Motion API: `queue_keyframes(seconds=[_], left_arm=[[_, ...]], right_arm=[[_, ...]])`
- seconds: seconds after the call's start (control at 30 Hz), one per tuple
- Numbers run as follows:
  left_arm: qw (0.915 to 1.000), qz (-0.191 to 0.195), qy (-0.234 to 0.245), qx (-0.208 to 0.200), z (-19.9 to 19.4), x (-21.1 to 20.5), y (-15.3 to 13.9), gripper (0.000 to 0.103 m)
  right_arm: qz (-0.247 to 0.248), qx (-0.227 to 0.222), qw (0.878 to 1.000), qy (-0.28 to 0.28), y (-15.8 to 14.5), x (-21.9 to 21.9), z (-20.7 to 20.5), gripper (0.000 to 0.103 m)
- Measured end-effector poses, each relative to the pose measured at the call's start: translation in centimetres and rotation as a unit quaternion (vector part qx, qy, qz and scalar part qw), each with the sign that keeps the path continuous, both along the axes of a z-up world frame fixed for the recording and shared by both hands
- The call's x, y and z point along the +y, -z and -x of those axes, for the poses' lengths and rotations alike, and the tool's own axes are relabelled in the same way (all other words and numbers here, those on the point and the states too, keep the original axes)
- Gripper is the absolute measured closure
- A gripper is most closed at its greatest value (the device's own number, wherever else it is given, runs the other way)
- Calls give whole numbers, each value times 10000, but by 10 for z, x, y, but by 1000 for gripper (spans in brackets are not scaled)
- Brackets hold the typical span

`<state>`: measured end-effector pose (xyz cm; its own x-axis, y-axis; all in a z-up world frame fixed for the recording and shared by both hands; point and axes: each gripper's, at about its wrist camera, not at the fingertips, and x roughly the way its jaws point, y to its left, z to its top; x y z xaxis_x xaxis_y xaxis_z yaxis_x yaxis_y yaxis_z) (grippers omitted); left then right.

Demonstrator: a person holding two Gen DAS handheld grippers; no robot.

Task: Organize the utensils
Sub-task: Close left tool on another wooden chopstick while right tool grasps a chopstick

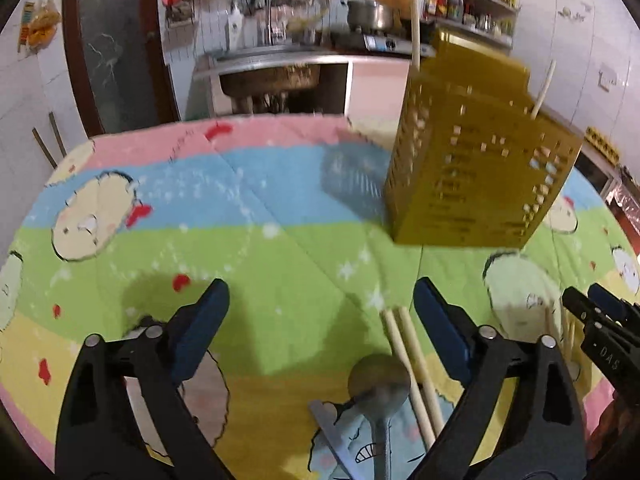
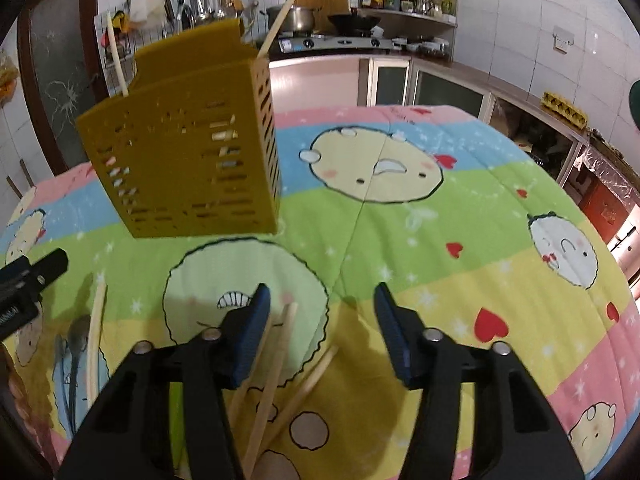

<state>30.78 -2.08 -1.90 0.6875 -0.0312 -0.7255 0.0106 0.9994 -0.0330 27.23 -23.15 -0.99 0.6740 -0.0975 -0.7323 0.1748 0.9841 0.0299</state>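
I'm lowering both grippers, left wide and empty, right half-open, empty; chopsticks beside its left jaw, holder ahead; I'm centring before closing.

left gripper gapes over spoon and chopsticks, near yellow holder.

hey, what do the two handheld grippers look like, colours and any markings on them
Both the left gripper and the right gripper have black plastic clamp-style arms with silver rivets at the pivots and dark blue textured pads on the fingers. White lettering marks the right gripper's side in the left view.
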Motion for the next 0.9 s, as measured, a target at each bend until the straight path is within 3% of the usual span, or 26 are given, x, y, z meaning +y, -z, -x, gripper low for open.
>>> queue_keyframes(seconds=[0.33, 0.53, 0.9], left_arm=[[9990, 28, 223, 377, -3, -7, 23, 31], [9988, 96, 215, 436, 0, -8, 28, 32], [9980, 2, 414, 481, 6, -16, 32, 33]], right_arm=[[-59, 273, 9996, -51, 14, 8, -4, 76], [-111, 230, 9996, -94, 15, 9, -5, 88], [-220, 80, 9997, -120, 18, 8, -3, 89]])
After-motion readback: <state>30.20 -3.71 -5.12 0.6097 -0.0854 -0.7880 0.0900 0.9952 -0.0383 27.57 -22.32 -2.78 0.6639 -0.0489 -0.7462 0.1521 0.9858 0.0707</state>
